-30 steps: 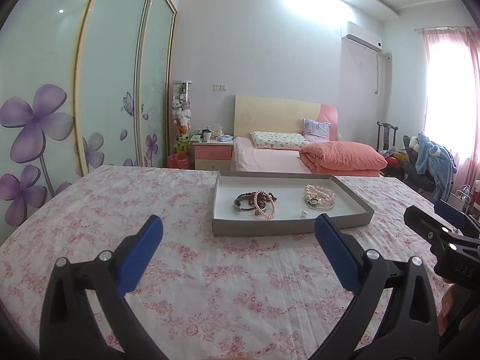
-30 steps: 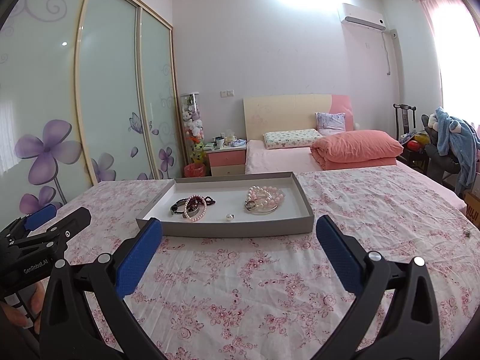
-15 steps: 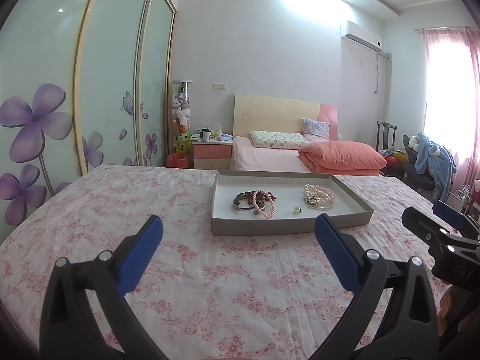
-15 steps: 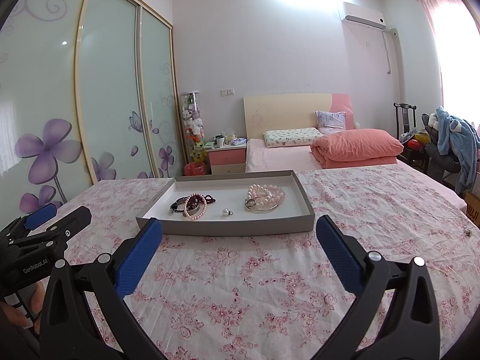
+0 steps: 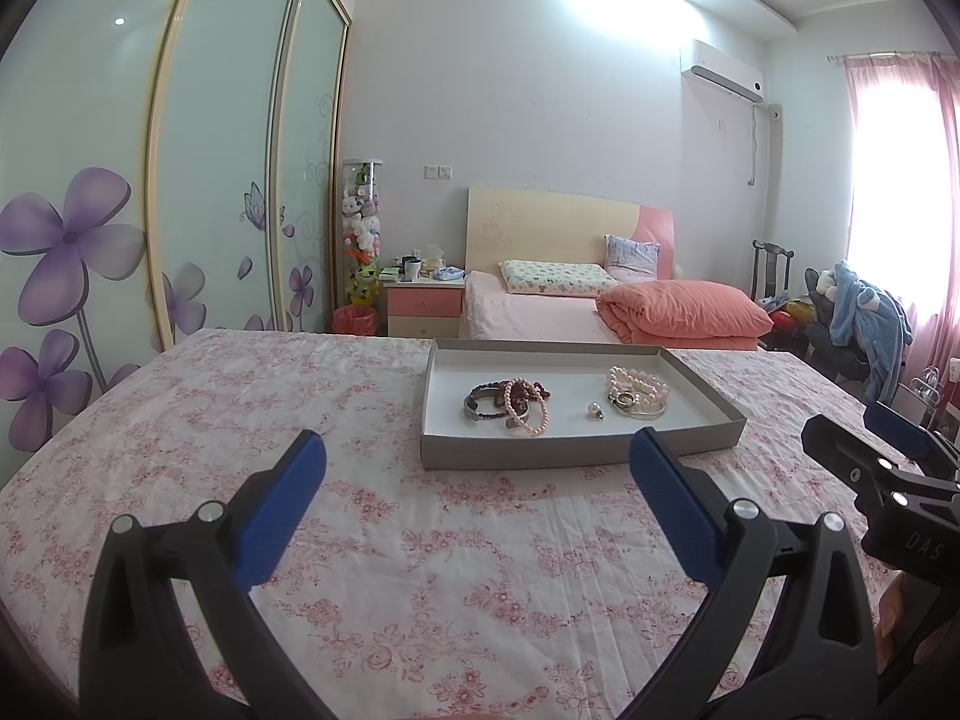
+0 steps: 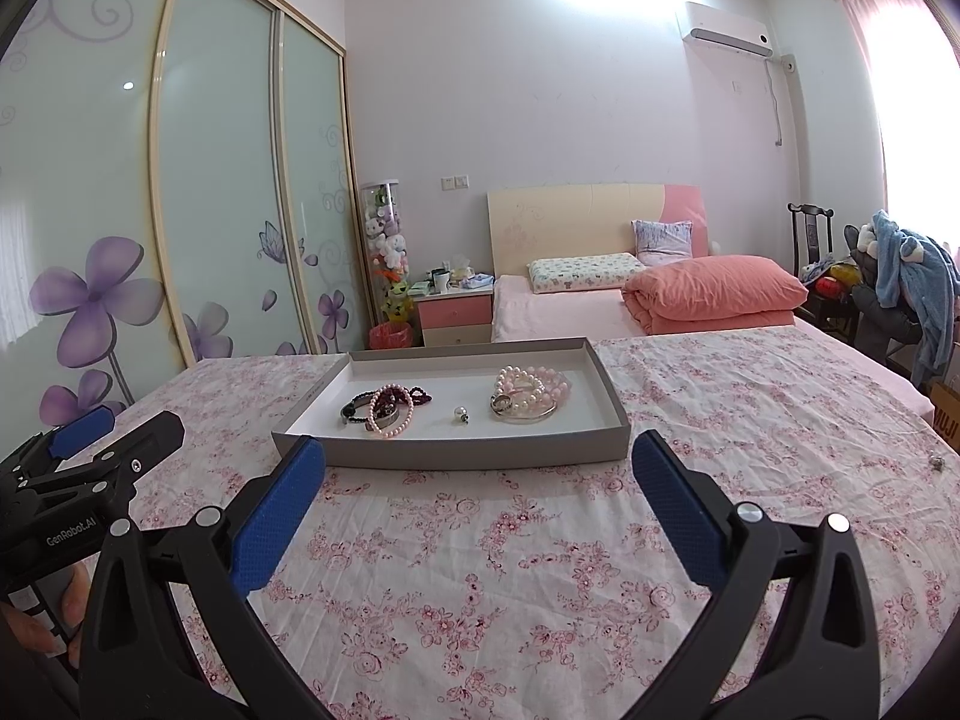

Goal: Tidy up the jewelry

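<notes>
A shallow grey tray (image 5: 576,450) (image 6: 456,455) with a white floor sits on a floral tablecloth ahead of both grippers. In it lie a dark bangle with pink and dark-red bead bracelets (image 5: 510,405) (image 6: 384,408) at the left, a small pearl earring (image 5: 594,411) (image 6: 461,414) in the middle, and pale pink pearl bracelets with a ring and silver bangle (image 5: 636,393) (image 6: 528,396) at the right. My left gripper (image 5: 477,480) is open and empty, short of the tray. My right gripper (image 6: 477,480) is open and empty too, just before the tray's near wall.
The floral cloth (image 5: 240,408) covers a wide table. A small metal item (image 6: 936,464) lies on the cloth at the far right. Behind are a bed (image 5: 570,312), a pink nightstand (image 5: 423,306), sliding wardrobe doors (image 5: 210,180) at left and a chair with blue clothing (image 5: 864,324) at right.
The small pearl earring in the tray has rolled slightly left and settled. Both grippers stay open and have edged a little toward the tray.
</notes>
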The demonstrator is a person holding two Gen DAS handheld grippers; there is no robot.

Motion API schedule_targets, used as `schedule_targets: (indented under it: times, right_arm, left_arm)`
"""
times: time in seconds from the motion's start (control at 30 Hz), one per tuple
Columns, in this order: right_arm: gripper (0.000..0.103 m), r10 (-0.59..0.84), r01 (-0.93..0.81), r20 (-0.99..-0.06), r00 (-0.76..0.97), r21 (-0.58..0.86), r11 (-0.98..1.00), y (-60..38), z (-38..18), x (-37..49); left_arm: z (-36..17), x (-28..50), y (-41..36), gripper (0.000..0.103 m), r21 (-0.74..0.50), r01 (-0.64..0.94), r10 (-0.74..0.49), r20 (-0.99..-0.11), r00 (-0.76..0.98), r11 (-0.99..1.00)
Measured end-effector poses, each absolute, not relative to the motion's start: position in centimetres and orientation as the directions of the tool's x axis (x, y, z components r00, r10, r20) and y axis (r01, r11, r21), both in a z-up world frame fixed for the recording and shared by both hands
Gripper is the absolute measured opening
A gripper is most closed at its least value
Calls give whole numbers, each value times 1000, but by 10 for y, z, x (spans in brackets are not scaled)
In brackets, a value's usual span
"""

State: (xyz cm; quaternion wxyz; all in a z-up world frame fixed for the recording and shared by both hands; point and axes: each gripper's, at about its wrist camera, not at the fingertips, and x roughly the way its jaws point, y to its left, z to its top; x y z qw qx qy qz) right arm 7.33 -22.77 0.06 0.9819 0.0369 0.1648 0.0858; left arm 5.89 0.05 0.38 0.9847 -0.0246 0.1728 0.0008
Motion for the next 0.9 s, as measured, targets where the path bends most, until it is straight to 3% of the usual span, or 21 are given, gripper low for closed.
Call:
schedule_targets:
  times: [0.9]
  right_arm:
    - [101,182,-158,-319,930,101,982,-227,1,73]
  left_arm:
    - [2,57,-3,99,-44,-7,-9,-340,940,999]
